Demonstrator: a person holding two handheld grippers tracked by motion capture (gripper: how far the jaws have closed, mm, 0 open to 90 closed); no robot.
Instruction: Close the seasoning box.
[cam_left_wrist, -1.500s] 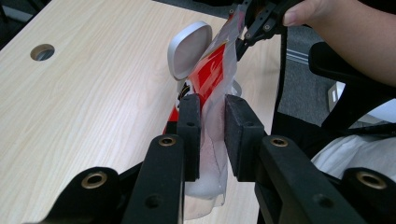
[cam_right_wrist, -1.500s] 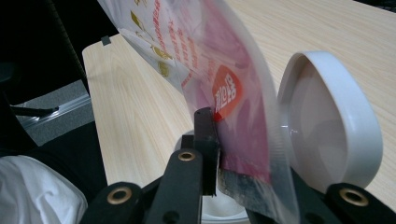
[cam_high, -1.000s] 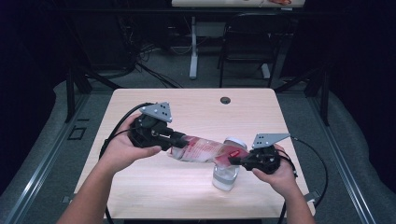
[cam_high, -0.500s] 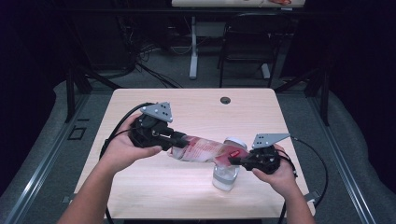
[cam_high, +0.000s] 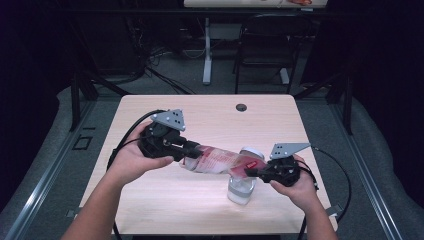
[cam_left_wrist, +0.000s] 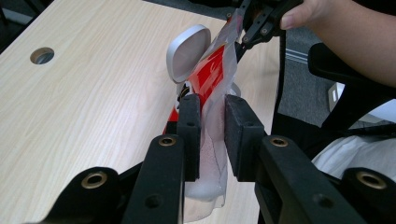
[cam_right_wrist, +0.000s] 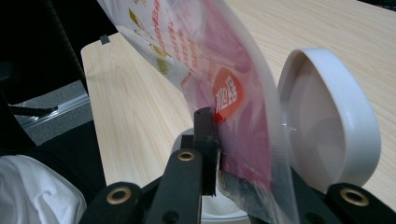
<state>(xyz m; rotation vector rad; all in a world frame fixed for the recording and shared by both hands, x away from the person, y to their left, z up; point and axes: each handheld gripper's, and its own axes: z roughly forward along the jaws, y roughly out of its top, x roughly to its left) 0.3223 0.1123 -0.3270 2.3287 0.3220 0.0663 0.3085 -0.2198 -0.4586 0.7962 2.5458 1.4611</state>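
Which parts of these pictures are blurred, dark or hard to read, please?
High view: room beyond the table is dark; bag small, soft. Left gripper view: sharp, evenly lit. Right gripper view: the bag is near and blurred, its print unreadable; white lid soft-edged.

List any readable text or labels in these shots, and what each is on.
Pouch, red badge: white characters, too blurred to quote.
Pouch, small red lines of print beside yellow marks: too small to read.
Pouch in the high view: red print, unreadable.
Lid, table: no text.
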